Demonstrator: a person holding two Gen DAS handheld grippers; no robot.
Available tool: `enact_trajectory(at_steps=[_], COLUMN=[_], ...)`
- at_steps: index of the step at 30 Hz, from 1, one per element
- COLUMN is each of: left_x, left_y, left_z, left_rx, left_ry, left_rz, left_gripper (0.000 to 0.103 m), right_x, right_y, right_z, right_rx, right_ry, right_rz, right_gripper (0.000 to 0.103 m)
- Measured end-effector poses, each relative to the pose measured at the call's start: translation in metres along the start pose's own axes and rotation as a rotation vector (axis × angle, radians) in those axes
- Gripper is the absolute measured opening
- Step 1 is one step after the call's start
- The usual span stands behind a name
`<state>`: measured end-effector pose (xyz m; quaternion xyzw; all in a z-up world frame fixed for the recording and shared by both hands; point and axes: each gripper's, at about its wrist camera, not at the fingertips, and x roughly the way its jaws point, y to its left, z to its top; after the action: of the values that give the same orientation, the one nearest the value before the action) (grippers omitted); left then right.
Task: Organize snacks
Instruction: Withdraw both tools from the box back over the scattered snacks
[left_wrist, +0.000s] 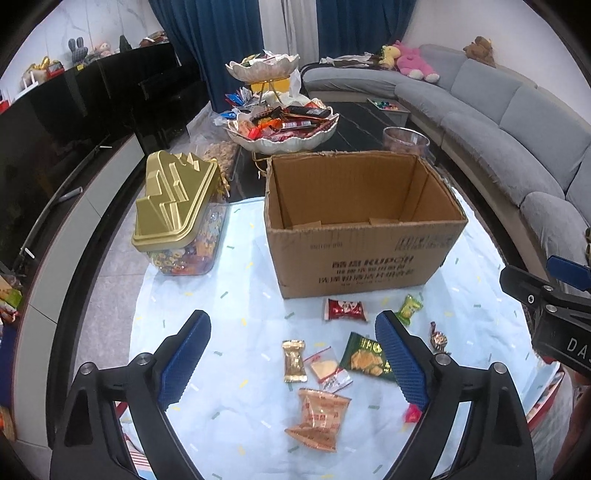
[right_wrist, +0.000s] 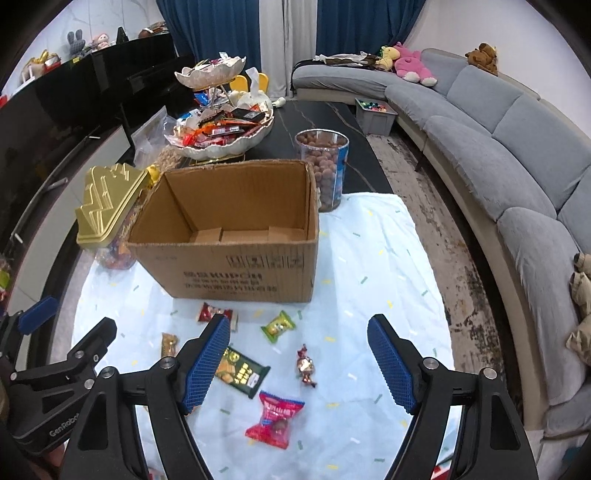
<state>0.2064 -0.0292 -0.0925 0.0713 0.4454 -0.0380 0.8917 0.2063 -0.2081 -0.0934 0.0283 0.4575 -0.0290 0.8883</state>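
Note:
An open, empty cardboard box (left_wrist: 364, 225) stands on a light blue cloth (left_wrist: 236, 354); it also shows in the right wrist view (right_wrist: 236, 254). Several snack packets lie in front of it: a red one (left_wrist: 345, 309), a small green one (left_wrist: 409, 307), a dark green one (left_wrist: 365, 357), a gold one (left_wrist: 294, 361), an orange bag (left_wrist: 320, 419) and a red-pink packet (right_wrist: 275, 419). My left gripper (left_wrist: 293, 360) is open above the packets, holding nothing. My right gripper (right_wrist: 297, 363) is open above a twisted candy (right_wrist: 306, 365), holding nothing.
A clear jar with a gold lid (left_wrist: 177, 218) stands left of the box. A tiered shell dish of snacks (left_wrist: 284, 127) and a jar of brown balls (right_wrist: 323, 166) stand behind it. A grey sofa (right_wrist: 517, 166) curves along the right.

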Motion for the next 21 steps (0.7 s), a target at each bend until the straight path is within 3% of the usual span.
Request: enact_trajectory(at_steps=[21], left_x=[0.006], left_y=[-0.005], left_z=[-0.06], left_rx=[0.047], left_ry=[-0.013], left_rz=[0.015], left_gripper=[0.094], right_x=[0.004], right_y=[0.009], right_z=[-0.063], right_rx=[-0.045], right_ry=[0.01], right_rz=[0.0], right_gripper=[0.078])
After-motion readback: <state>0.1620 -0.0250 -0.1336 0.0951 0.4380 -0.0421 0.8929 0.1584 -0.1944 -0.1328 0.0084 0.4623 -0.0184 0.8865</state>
